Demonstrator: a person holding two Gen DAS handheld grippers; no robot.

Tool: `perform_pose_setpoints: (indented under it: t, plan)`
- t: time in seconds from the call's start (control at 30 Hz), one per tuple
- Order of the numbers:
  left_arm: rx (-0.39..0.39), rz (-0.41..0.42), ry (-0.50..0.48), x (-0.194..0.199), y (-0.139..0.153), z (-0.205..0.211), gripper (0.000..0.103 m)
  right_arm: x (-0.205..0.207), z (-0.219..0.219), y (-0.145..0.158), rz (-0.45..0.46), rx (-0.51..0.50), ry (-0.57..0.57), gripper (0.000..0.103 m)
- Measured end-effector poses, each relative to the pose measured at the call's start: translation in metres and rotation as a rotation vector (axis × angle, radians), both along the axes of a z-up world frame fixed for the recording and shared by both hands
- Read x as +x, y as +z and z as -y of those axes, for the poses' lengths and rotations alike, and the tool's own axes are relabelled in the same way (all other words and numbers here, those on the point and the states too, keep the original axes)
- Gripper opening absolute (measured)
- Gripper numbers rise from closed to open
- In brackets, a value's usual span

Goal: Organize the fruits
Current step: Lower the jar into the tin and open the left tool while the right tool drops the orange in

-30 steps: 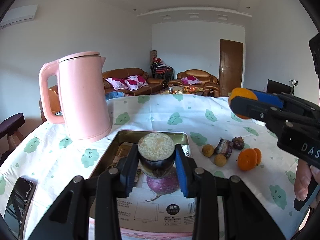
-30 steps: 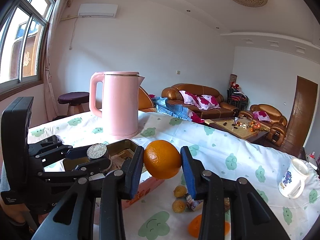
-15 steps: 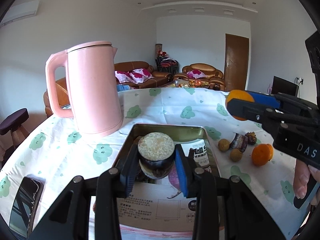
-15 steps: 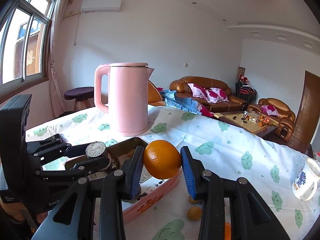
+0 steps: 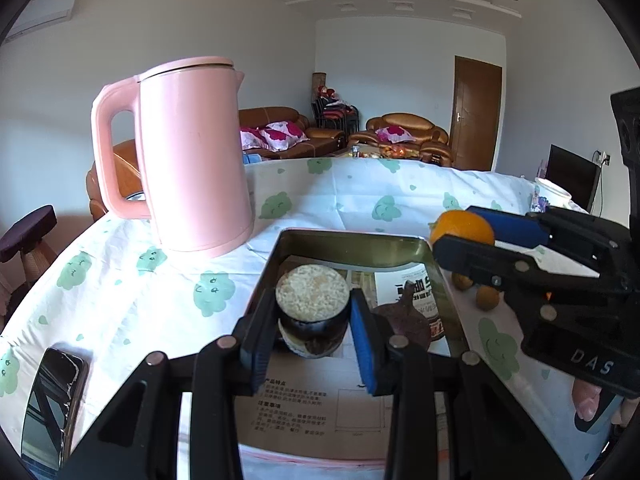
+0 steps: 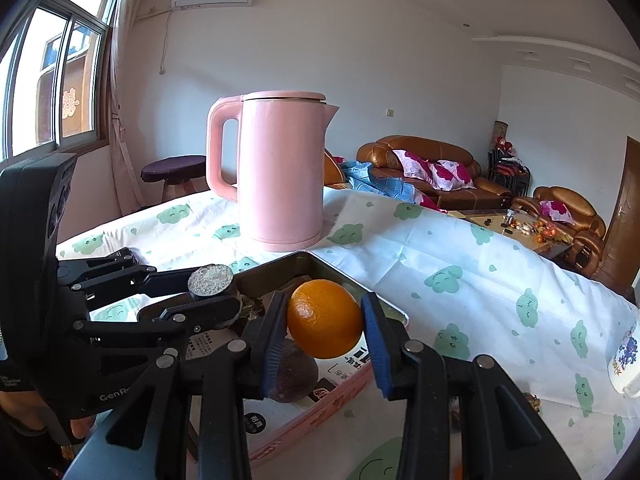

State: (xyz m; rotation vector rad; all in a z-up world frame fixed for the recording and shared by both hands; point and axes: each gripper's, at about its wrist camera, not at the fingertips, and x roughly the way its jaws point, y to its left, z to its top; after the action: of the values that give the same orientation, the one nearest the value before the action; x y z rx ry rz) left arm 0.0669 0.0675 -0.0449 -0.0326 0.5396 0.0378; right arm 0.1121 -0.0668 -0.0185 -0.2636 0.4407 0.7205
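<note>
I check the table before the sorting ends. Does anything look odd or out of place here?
Yes: a phone lies at the table's near-left edge, apart from the fruit, and the tin is lined with printed paper. Nothing looks spilled or damaged.

You can read "DAS" on your right gripper [image 5: 460,240] body and "GenRo" on your left gripper [image 6: 212,292] body.

Bright daylight from the window [image 6: 52,80]; sharp focus, fisheye-bent, dark-vignetted edges.
</note>
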Motion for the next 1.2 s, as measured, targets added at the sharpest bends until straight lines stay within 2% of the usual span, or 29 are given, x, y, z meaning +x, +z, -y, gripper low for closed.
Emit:
perform_pose_setpoints:
  t: [0.8,1.2]
  plan:
    - [-0.002,-0.122,-0.055,0.025,-0.014,0.003,0.037,0.031,-0.015,-0.027,-0.108,-0.064,-0.035,0.04]
    - [0.021,-0.119,-0.054,0.026,-0.015,0.006,0.039,0.035,-0.02,-0.033,-0.117,-0.085,-0.021,0.04]
